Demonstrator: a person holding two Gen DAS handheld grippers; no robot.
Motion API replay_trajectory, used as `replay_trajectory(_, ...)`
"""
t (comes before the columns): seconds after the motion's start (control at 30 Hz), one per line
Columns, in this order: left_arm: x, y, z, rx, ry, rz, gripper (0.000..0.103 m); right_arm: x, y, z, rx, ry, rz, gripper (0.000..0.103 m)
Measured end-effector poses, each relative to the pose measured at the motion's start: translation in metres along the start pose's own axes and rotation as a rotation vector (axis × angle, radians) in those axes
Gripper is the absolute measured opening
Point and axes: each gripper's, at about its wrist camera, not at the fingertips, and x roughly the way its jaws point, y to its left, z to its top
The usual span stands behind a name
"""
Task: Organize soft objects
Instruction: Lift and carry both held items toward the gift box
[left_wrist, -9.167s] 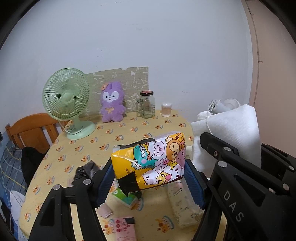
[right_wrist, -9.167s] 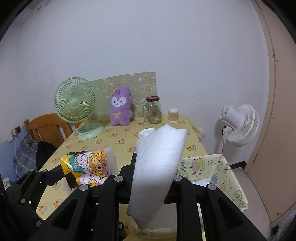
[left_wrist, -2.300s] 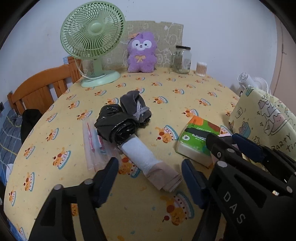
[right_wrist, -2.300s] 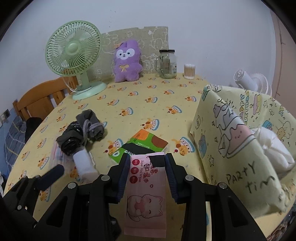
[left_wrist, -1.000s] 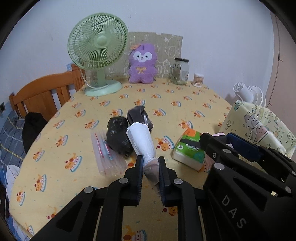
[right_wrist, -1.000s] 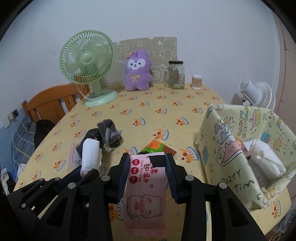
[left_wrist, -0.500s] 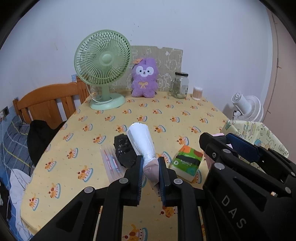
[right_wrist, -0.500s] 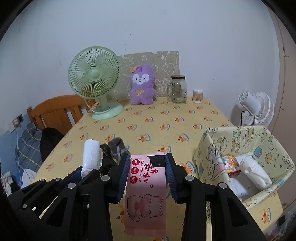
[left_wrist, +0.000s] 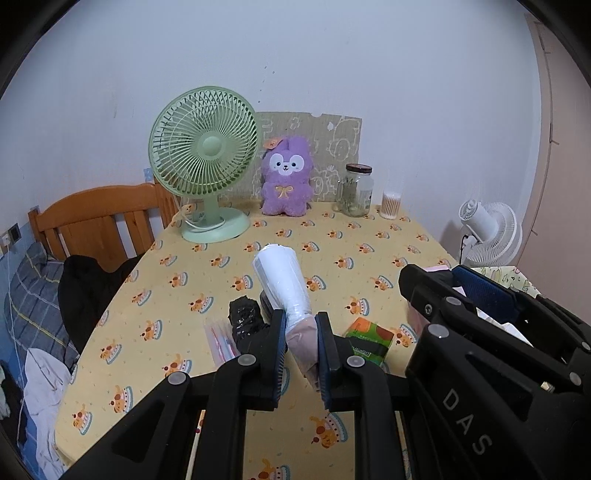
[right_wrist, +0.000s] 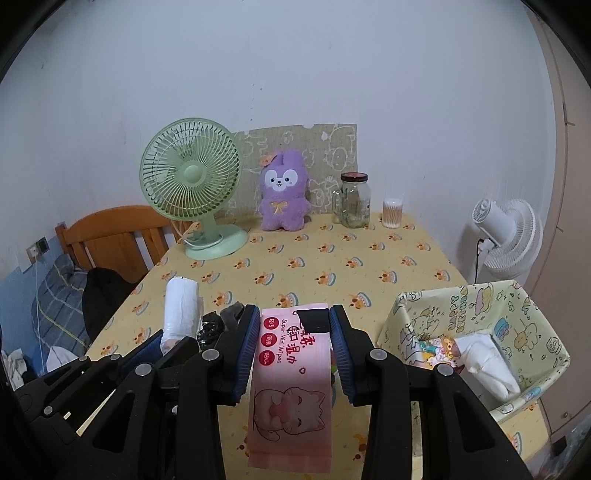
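My left gripper (left_wrist: 301, 326) is shut on a rolled white and beige sock (left_wrist: 284, 286), held high above the yellow table (left_wrist: 332, 243); the sock also shows in the right wrist view (right_wrist: 181, 310). My right gripper (right_wrist: 293, 325) is shut on a pink wet wipes pack (right_wrist: 291, 387). A cartoon-print storage box (right_wrist: 517, 306) at the right holds a white bundle (right_wrist: 484, 360) and a colourful pack (right_wrist: 439, 345). On the table lie a black rolled item (left_wrist: 243, 317), a green tissue pack (left_wrist: 369, 341) and a clear pouch (left_wrist: 219, 334).
At the table's back stand a green desk fan (left_wrist: 205, 162), a purple plush rabbit (left_wrist: 286, 181), a glass jar (left_wrist: 356, 190) and a cotton swab tub (left_wrist: 391, 205). A wooden chair (left_wrist: 99, 221) is at the left, a white fan (right_wrist: 508, 232) at the right.
Both grippers have risen and pulled back from the table. The left gripper, open 2.3 s ago, has closed on the rolled sock and lifted it.
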Motion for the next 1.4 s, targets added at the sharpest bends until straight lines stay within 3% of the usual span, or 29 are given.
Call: replay_trajectory(1.4, 0.011, -0.119, 0.026, 0.081, -0.053, -0.083, 0.014, -0.021, -0.116, 0.02, 0.036, -0.052, -0.112, 0.042)
